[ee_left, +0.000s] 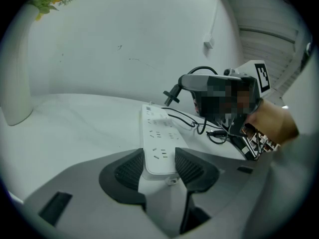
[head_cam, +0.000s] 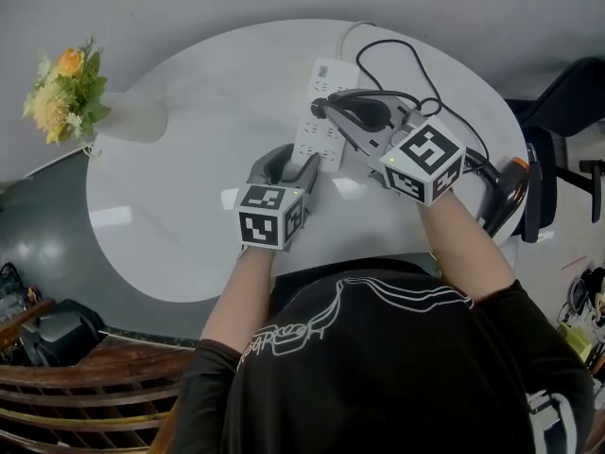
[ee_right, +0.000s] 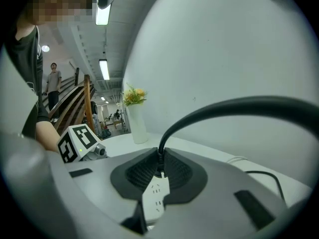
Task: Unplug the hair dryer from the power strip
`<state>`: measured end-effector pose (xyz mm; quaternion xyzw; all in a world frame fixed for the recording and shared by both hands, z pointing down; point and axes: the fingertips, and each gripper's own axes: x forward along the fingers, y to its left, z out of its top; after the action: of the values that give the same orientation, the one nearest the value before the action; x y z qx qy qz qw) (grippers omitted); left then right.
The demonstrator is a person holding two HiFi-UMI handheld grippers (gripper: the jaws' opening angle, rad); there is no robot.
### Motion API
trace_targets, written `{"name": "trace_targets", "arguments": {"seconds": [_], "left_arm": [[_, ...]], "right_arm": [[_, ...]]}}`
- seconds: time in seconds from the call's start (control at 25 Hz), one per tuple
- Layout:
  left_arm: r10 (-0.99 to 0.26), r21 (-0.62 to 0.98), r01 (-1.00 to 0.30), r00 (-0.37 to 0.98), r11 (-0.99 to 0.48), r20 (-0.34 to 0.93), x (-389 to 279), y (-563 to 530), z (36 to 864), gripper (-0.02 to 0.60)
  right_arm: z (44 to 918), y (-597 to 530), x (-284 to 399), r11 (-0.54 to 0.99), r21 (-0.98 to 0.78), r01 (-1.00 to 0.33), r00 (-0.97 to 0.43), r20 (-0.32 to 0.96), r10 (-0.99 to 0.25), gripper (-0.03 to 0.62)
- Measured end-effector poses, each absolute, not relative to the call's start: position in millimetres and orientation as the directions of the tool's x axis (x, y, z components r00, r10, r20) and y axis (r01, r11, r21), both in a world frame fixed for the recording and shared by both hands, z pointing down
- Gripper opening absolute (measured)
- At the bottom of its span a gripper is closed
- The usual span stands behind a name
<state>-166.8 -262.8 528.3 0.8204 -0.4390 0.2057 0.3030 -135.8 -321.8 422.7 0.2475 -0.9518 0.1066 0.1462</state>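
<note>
Open office: strip lights (ee_right: 103, 14), stair railing (ee_right: 88, 101).

black plug (ee_left: 171, 96) just above white power strip (ee_left: 159, 138)

The person wears a black short-sleeved T-shirt (head_cam: 406, 367) with white outline print.

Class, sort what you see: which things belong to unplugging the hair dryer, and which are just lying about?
Part of the job: power strip, plug, black cable, hair dryer, left gripper clamping the strip, right gripper clamping the plug.
Just lying about: white vase, flowers.
</note>
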Motion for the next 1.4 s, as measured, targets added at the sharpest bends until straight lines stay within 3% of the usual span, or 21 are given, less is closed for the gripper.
{"name": "trace_targets", "arguments": {"seconds": [0.12, 0.2, 0.24, 0.6, 1.0, 1.4], "left_arm": [[-0.619, 0.261, -0.853, 0.511, -0.453, 0.596, -170, -263, 524, 0.183], [-0.651, 0.230, -0.873, 0.477, -0.431, 0.590, -176, -265, 516, 0.113], [-0.671, 0.226, -0.884, 0.460, -0.410, 0.581, -179, -266, 510, 0.111], [-0.779, 0.360, -0.876, 0.460, -0.320, 0.426, -185, -250, 428, 0.039], [-0.837, 0.302, -0.863, 0.484, -0.406, 0.256, -156, -180, 314, 0.020], [-0.817, 0.268, -0.833, 0.540, -0.484, 0.202, -127, -111, 263, 0.008]], "right_arm": [[418, -311, -132, 0.860, -0.160, -0.484, -0.846, 0.337, -0.413, 0.026], [410, -306, -125, 0.858, -0.170, -0.484, -0.849, 0.329, -0.413, 0.026], [405, -303, -121, 0.857, -0.175, -0.484, -0.851, 0.322, -0.415, 0.026], [353, -270, -93, 0.865, -0.193, -0.464, -0.876, 0.246, -0.415, 0.026], [300, -203, -56, 0.894, -0.183, -0.408, -0.912, 0.132, -0.389, 0.026], [268, -135, -32, 0.911, -0.196, -0.363, -0.932, 0.096, -0.351, 0.026]]}}
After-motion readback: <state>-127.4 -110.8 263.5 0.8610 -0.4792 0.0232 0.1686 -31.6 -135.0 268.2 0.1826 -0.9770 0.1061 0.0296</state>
